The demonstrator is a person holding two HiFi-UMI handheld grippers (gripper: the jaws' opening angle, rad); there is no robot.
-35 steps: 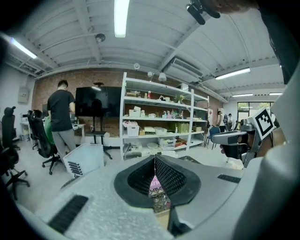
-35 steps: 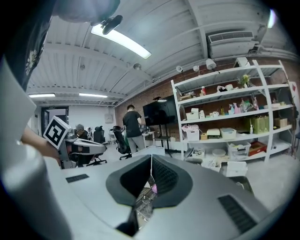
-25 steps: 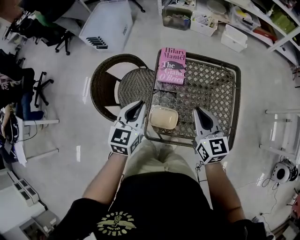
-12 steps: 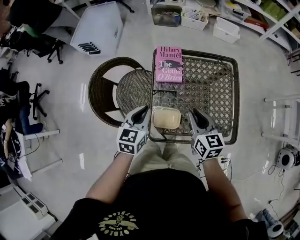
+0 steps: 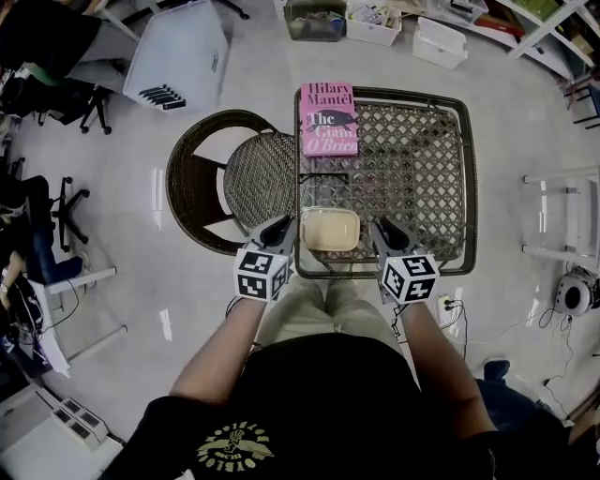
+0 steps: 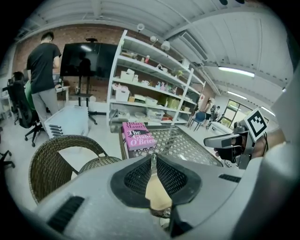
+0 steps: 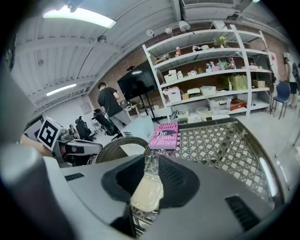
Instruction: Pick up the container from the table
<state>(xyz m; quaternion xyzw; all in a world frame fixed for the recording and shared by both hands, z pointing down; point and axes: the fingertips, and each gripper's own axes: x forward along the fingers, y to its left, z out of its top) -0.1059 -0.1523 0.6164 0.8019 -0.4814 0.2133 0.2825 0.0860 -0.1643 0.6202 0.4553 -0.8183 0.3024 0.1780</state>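
Observation:
A cream, rounded rectangular container lies with its lid on near the front edge of the lattice table. My left gripper sits just off the container's left side, and my right gripper just off its right side. Both point forward with their jaws together and nothing between them. In the left gripper view the container shows below the closed pads. In the right gripper view the same container lies low between the pads. I cannot tell whether either gripper touches it.
A pink book lies at the table's far left corner. A wicker chair stands against the table's left side. Storage bins and shelves line the far wall. A person stands far back on the left.
Both grippers have drawn in closer to the container's two sides. The head camera has tilted, so the table sits higher in the picture.

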